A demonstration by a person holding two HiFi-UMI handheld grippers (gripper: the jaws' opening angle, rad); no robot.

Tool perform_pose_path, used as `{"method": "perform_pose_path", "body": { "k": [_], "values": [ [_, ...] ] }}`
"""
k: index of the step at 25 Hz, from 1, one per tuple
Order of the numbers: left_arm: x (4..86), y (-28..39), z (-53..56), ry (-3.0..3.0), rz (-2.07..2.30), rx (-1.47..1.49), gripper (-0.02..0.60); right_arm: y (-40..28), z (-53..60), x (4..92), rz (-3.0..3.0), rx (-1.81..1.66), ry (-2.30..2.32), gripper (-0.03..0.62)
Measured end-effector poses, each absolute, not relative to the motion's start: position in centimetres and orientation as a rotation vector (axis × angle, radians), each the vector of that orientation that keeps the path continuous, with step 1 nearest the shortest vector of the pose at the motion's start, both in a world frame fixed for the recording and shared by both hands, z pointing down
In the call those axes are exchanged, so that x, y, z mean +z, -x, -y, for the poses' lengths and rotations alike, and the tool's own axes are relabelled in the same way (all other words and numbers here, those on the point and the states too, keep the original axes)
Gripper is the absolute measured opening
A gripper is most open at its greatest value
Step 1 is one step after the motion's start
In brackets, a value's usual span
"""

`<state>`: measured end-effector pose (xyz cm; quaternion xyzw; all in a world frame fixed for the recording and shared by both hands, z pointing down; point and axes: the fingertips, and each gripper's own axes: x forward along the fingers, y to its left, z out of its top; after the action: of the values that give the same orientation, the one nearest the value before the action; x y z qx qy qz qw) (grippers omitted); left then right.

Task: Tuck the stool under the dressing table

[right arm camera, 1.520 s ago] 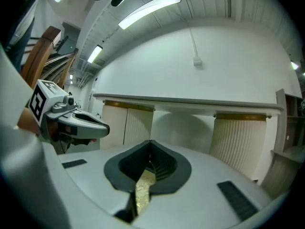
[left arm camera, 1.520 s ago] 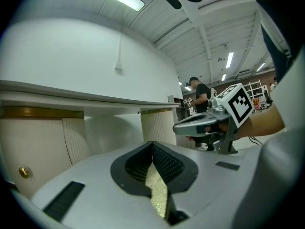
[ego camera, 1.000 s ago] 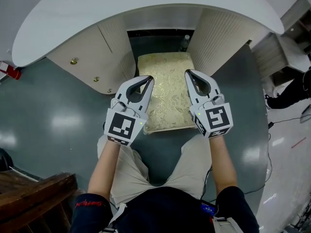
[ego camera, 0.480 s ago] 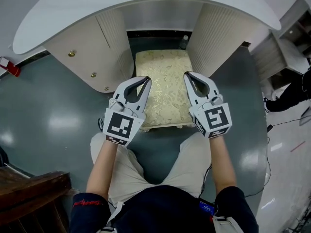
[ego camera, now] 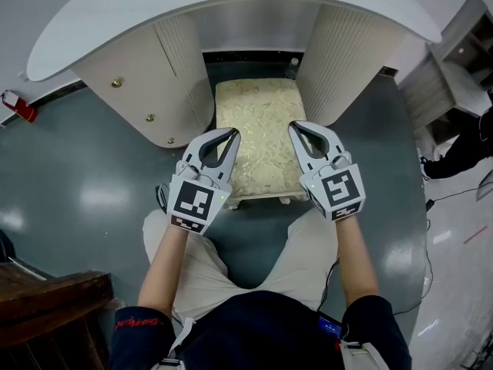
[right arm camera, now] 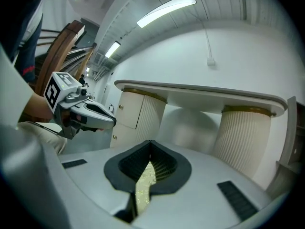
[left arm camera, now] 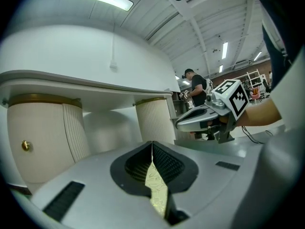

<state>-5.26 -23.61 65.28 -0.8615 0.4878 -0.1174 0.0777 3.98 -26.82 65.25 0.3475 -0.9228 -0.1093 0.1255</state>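
Both closed, left gripper point(ego camera: 233, 132), right gripper point(ego camera: 293, 126), over stool point(ego camera: 262, 114)

No legible text, number or brand is shown. Only coded square markers point(ego camera: 192, 203) are carried on the left gripper point(ego camera: 231, 134) and the right gripper point(ego camera: 293, 128).

Glossy grey-blue floor point(ego camera: 92, 199), bearing a cream stool with gold-patterned cushion point(ego camera: 258, 114) between the fingers point(ego camera: 230, 151) of left gripper point(ego camera: 234, 132) and right gripper point(ego camera: 292, 126), white ribbed-pedestal dressing table point(ego camera: 343, 60) just beyond.
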Motion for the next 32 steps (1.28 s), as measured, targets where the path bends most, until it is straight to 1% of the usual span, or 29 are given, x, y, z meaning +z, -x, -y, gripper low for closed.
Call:
{"method": "perform_pose_path", "body": {
  "k": [9,16,17,18,19,20,22,25,27,29,32],
  "values": [
    [67.6,3.7,21.8,2.601,-1.402,-0.485,0.017,-4.1,24.5,67.4,2.643,-0.336,-0.885,0.014],
    [70.8,2.5,19.6,2.562,-1.333,-0.696,0.018,-3.7,22.2,69.5,2.568,-0.384,-0.767,0.017],
    [71.2,2.3,19.4,2.557,-1.321,-0.719,0.018,-3.5,21.7,69.9,2.567,-0.374,-0.738,0.023],
    [71.5,2.1,19.1,2.554,-1.31,-0.739,0.018,-3.4,21.2,70.3,2.566,-0.359,-0.703,0.056],
    [71.8,1.9,18.8,2.553,-1.296,-0.761,0.021,-3.3,20.7,70.8,2.558,-0.345,-0.668,0.11],
    [72.2,1.8,18.5,2.555,-1.279,-0.787,0.036,-3.4,20.2,71.3,2.54,-0.339,-0.64,0.135],
    [73.2,1.4,17.8,2.562,-1.23,-0.855,0.096,-3.7,19.6,72.2,2.493,-0.351,-0.614,0.147],
    [75.0,0.9,17.0,2.539,-1.153,-0.969,0.133,-4.1,18.7,73.5,2.446,-0.363,-0.57,0.161],
    [75.8,0.5,16.7,2.492,-1.119,-1.021,0.157,-4.3,17.9,74.4,2.405,-0.37,-0.531,0.188],
    [76.4,0.4,16.4,2.448,-1.1,-1.055,0.17,-4.5,17.5,75.3,2.359,-0.392,-0.511,0.206],
    [77.2,0.4,16.3,2.4,-1.091,-1.092,0.176,-4.7,17.2,76.3,2.315,-0.412,-0.5,0.207]
  ]
}}
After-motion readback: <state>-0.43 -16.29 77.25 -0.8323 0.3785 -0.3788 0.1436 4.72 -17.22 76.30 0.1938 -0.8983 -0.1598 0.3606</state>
